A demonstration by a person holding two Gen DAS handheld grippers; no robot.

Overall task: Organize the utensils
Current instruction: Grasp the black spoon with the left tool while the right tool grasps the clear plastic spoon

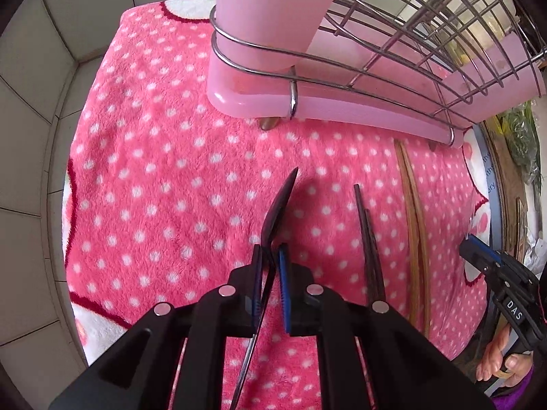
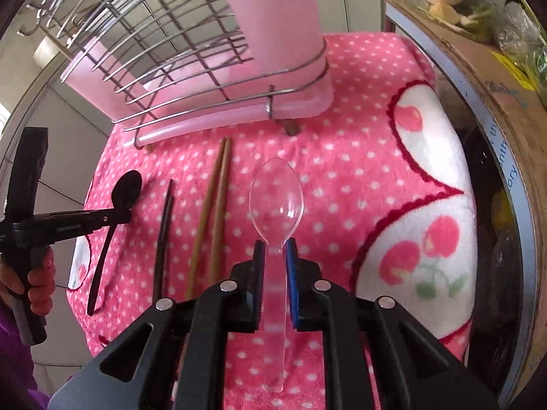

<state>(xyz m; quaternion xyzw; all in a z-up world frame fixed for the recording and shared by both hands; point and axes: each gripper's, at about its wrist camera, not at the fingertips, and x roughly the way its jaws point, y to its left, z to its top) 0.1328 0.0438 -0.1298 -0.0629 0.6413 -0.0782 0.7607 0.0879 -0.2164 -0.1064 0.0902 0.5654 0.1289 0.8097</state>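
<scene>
A black spoon [image 1: 278,212] shows edge-on in the left wrist view, and my left gripper [image 1: 270,249] is shut on its neck. The right wrist view shows the black spoon [image 2: 131,184] tilted in my left gripper [image 2: 119,217] over the towel's left side. My right gripper [image 2: 275,242] is shut on the handle of a clear plastic spoon [image 2: 277,198], whose bowl points toward the rack. My right gripper [image 1: 478,256] also shows at the left wrist view's right edge. Between the spoons lie black chopsticks [image 2: 164,232] and brown chopsticks [image 2: 212,212] on the towel.
A pink dotted towel [image 1: 164,171] covers the surface. At its far end stands a wire dish rack [image 2: 191,68] on a pink tray [image 1: 259,102], with a tall pink holder [image 2: 273,17]. A cardboard box [image 2: 478,68] borders the right; tiled wall [image 1: 41,102] borders the left.
</scene>
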